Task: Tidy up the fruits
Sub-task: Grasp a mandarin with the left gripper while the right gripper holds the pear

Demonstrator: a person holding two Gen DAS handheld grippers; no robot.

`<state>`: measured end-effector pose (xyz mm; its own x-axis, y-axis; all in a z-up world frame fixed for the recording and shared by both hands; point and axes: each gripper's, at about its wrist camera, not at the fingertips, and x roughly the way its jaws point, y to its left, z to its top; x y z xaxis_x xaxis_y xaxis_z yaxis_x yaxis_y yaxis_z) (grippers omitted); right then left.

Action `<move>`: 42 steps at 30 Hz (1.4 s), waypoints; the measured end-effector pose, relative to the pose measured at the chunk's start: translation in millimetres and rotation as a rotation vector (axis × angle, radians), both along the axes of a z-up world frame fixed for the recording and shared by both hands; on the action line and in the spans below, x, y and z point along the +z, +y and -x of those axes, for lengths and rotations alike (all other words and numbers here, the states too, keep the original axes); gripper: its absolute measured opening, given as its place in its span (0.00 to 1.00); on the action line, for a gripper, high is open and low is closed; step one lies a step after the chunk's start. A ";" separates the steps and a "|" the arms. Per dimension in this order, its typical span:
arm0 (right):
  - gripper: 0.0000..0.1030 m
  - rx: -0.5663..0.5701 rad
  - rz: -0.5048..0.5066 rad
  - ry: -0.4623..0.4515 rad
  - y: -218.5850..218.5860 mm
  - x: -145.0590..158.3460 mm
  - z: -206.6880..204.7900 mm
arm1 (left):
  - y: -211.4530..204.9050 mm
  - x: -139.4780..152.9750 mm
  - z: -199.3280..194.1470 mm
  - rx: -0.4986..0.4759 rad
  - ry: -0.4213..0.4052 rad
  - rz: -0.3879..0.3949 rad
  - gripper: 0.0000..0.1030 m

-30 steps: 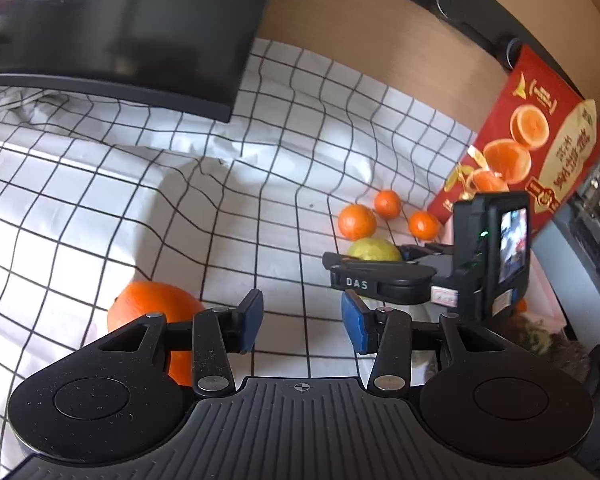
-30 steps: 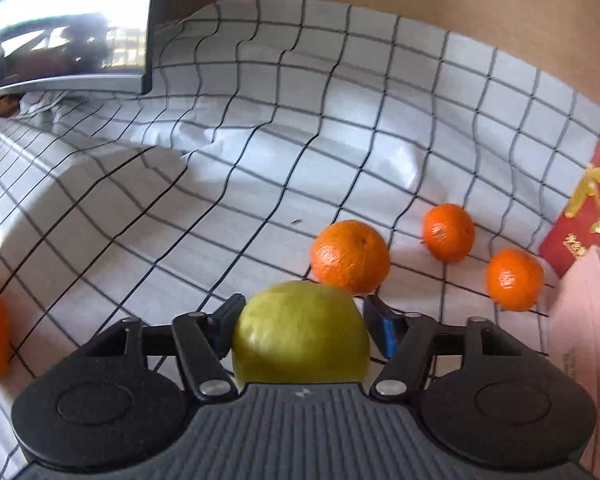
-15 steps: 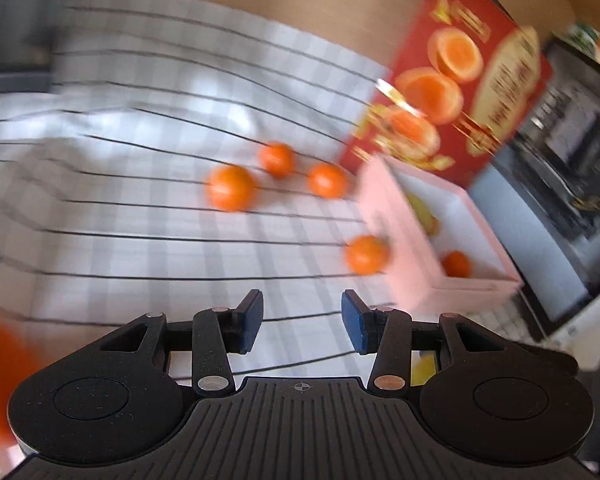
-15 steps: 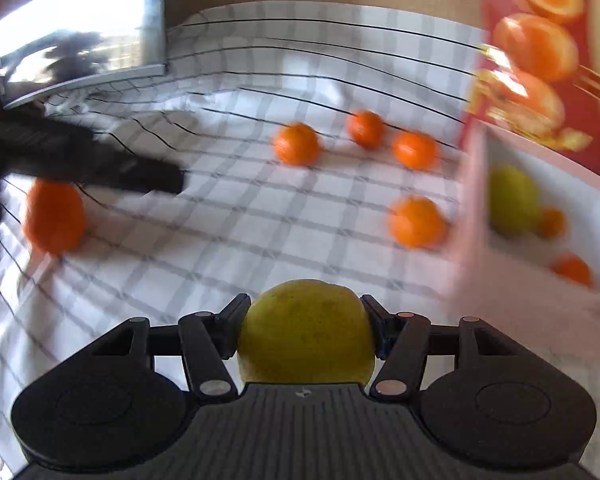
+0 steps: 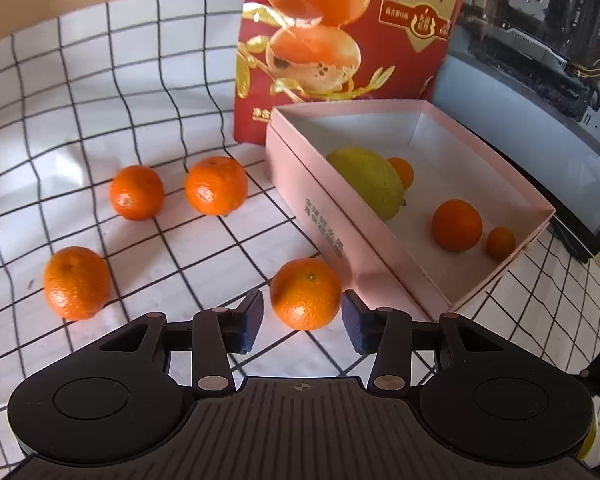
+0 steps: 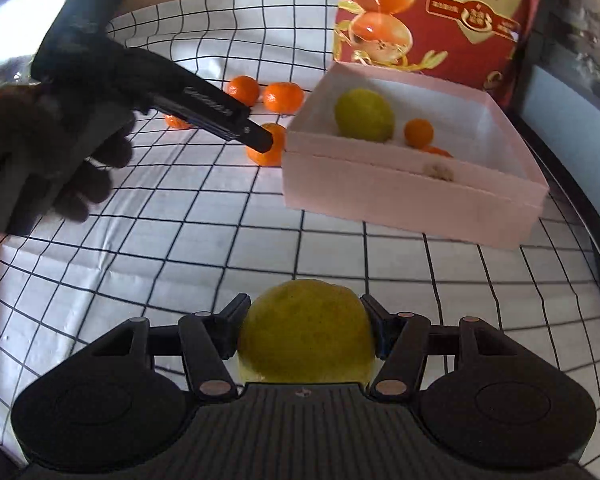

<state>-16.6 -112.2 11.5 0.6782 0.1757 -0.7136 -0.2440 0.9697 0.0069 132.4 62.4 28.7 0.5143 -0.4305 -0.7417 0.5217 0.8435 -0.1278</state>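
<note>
left gripper (image 5: 302,322) fingers spread, unclenched, straddling a mandarin (image 5: 306,294) that sits on the checked cloth (image 5: 100,100) of the worktop, just beside the pink box (image 5: 312,216); pads near the fruit but contact not evident. right gripper (image 6: 305,330) fingers clenched on a yellow-green citrus (image 6: 305,338), held above the cloth, short of the box. box holds another yellow-green fruit (image 5: 366,182) and three small oranges; three more mandarins lie loose on the cloth. risks, judged: mandarin is round and may roll out or get nudged against the box wall if the pads close off-centre; the two grippers could collide over the box. mandarin near-spherical, no clear long axis; its stem dimple (image 5: 310,277) faces up. held citrus: axis cannot tell.
</note>
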 end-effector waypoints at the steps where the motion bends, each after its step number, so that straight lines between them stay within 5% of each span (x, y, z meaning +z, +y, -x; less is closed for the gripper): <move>1: 0.58 -0.002 -0.004 -0.007 -1.0 -0.6 1.9 | 3.5 3.2 -0.8 0.010 -0.001 0.019 0.47; 5: 0.58 0.005 -0.006 -0.029 -3.1 -1.5 7.6 | 37.7 22.9 1.1 0.147 -0.092 0.096 0.48; 9: 0.58 0.008 0.004 -0.049 -1.7 -2.0 9.4 | 77.6 26.8 -14.1 0.392 -0.160 0.042 0.46; 12: 0.59 0.017 -0.003 -0.029 -1.9 -4.3 8.2 | 94.1 16.6 -29.3 0.453 -0.128 0.006 0.46; 20: 0.62 0.017 -0.004 -0.047 -4.1 -6.5 11.7 | 79.4 -2.6 -38.8 0.392 -0.136 -0.110 0.51; 24: 0.65 0.003 -0.005 -0.058 -4.7 -7.8 13.9 | 78.6 -15.4 -56.6 0.396 -0.050 -0.110 0.54; 31: 0.69 -0.018 -0.009 -0.070 -7.3 -9.0 20.1 | 79.2 -19.5 -53.2 0.390 -0.030 -0.101 0.53; 42: 0.80 -0.036 -0.010 -0.096 -11.4 -13.1 21.8 | 82.0 0.9 74.8 0.309 0.044 0.077 0.53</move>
